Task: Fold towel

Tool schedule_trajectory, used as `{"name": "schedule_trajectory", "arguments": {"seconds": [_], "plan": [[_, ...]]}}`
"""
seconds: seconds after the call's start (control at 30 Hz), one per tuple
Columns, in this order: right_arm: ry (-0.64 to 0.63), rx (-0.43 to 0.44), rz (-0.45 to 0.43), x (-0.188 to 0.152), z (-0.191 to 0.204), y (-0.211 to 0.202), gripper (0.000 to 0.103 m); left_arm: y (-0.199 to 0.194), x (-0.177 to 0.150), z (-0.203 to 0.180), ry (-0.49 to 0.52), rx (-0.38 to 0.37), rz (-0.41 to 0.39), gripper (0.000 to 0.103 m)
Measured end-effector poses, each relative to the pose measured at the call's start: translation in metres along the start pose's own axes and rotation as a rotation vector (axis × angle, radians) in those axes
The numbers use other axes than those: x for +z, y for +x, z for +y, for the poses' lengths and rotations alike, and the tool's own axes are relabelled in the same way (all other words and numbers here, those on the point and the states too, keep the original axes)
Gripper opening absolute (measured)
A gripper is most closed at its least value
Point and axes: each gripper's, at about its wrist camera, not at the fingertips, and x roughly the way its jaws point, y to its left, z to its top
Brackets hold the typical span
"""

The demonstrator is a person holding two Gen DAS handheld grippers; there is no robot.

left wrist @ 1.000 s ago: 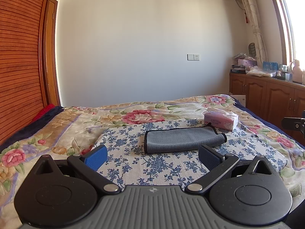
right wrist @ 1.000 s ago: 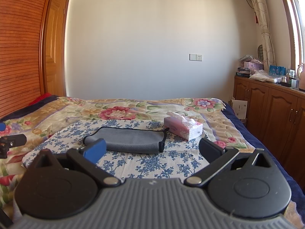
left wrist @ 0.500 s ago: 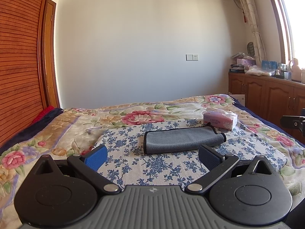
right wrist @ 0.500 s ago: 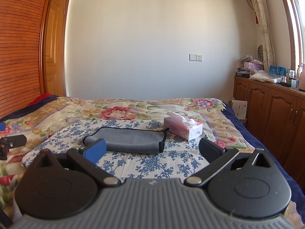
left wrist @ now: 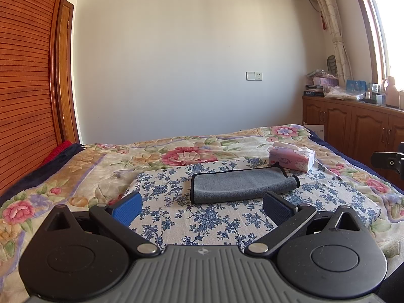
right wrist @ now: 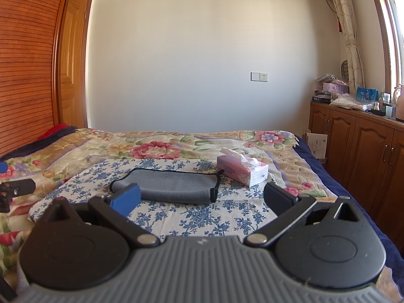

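One grey towel (left wrist: pixel 241 183), already folded, lay on the blue-flowered cloth (left wrist: pixel 202 217) spread over a floral bed (left wrist: pixel 83 166). One pink tissue box (left wrist: pixel 291 157), marked "COTTON", stood just right of the towel. Both the left gripper (left wrist: pixel 202 207) and right gripper (right wrist: pixel 202 199) hovered short of the towel, jaws spread, holding nothing.

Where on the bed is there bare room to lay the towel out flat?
Open patches: blue-flowered cloth left of the grey towel, and in front of it toward the left gripper. Crowded at the towel's right end, close to the tissue box.
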Motion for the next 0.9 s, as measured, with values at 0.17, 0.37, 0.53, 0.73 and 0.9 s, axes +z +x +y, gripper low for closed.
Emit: {"name": "schedule_trajectory", "arguments": {"seconds": [0.17, 0.37, 0.53, 0.73, 0.9], "plan": [[0.000, 0.000, 0.000, -0.0001, 0.0002, -0.0001, 0.103, -0.0004, -0.0005, -0.0011, 0.001, -0.001, -0.001, 0.103], [-0.001, 0.000, 0.000, -0.0002, 0.0005, -0.0001, 0.103, -0.0006, -0.0004, -0.0014, 0.003, 0.000, -0.001, 0.103], [-0.002, 0.000, 0.001, 0.0003, -0.0012, 0.0001, 0.103, -0.0008, -0.0006, -0.0019, 0.003, 0.000, -0.001, 0.103], [-0.003, 0.000, 0.000, 0.0003, -0.0011, 0.0001, 0.103, -0.0007, -0.0008, -0.0021, 0.003, 0.000, -0.001, 0.103], [-0.003, 0.000, 0.000, 0.0002, -0.0007, 0.0001, 0.103, -0.0005, -0.0008, -0.0023, 0.004, 0.001, -0.001, 0.103]]}}
